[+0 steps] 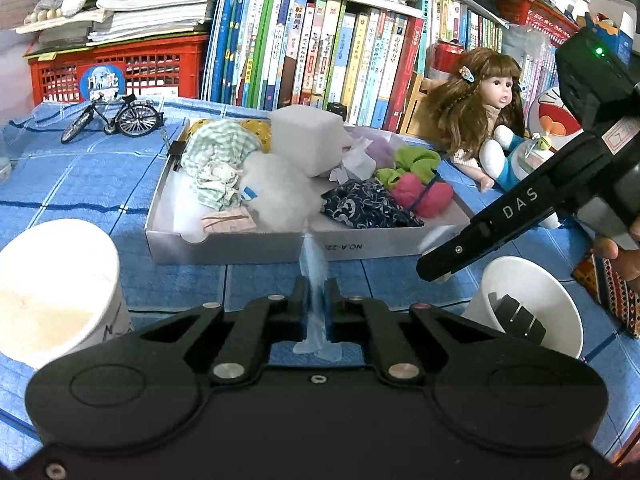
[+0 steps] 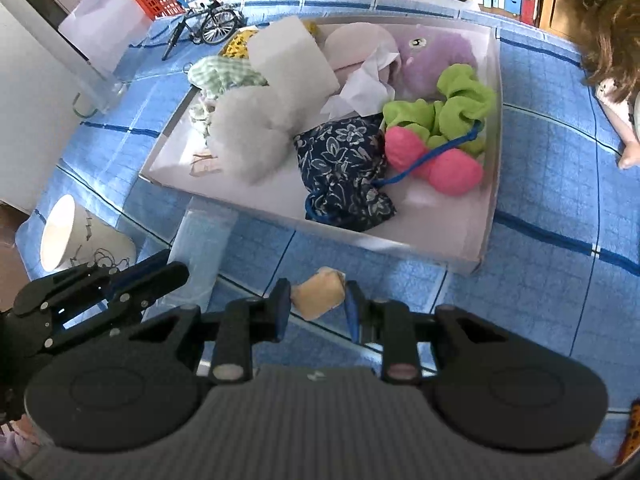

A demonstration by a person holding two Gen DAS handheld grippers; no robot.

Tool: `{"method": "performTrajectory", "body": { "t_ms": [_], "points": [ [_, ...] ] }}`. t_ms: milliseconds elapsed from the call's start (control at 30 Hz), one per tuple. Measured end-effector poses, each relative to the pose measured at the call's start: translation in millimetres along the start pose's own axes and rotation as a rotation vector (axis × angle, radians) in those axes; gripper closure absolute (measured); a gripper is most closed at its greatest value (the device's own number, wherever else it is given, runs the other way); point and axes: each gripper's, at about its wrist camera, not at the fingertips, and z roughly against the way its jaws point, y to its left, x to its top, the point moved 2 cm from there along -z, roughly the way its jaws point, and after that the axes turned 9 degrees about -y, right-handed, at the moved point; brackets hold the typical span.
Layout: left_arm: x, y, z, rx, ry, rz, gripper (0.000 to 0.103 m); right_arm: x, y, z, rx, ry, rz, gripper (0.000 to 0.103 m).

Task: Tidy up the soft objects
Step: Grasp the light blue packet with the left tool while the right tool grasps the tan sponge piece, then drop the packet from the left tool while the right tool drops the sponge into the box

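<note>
A shallow white box (image 1: 240, 242) (image 2: 490, 184) on the blue checked cloth holds several soft things: a white foam block (image 1: 306, 138) (image 2: 292, 60), white stuffing (image 1: 276, 188) (image 2: 248, 132), a navy floral pouch (image 1: 368, 204) (image 2: 344, 172), a pink and green plush (image 1: 420, 192) (image 2: 436, 152) and a purple plush (image 2: 436, 56). My left gripper (image 1: 316, 286) is shut on a clear plastic bag (image 1: 314, 268) (image 2: 200, 248) in front of the box. My right gripper (image 2: 318, 300) (image 1: 436, 270) is shut on a small tan soft lump (image 2: 320, 294) just before the box's near wall.
A white paper cup (image 1: 48, 296) (image 2: 76, 236) lies at the left and another cup (image 1: 536, 312) at the right. A toy bicycle (image 1: 116, 118) (image 2: 208, 26), a red crate (image 1: 120, 68) and a row of books (image 1: 320, 52) stand behind. A doll (image 1: 480, 104) sits at the right.
</note>
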Motion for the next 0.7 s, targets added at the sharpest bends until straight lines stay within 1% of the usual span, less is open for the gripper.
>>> {"method": "performTrajectory", "body": {
  "t_ms": [167, 300, 400, 700],
  "points": [
    [3, -2, 7, -0.007, -0.021, 0.003, 0.096, 0, -3, 6, 0.009, -0.024, -0.009, 0.07],
    [8, -1, 10, 0.008, -0.041, 0.007, 0.096, 0, -3, 11, 0.014, -0.042, -0.013, 0.07],
    [10, 2, 11, 0.018, -0.045, 0.021, 0.096, 1, -3, 15, 0.018, -0.056, -0.014, 0.07],
    [19, 3, 14, 0.039, -0.063, 0.02, 0.096, 1, 2, 27, 0.041, -0.08, 0.004, 0.07]
  ]
}}
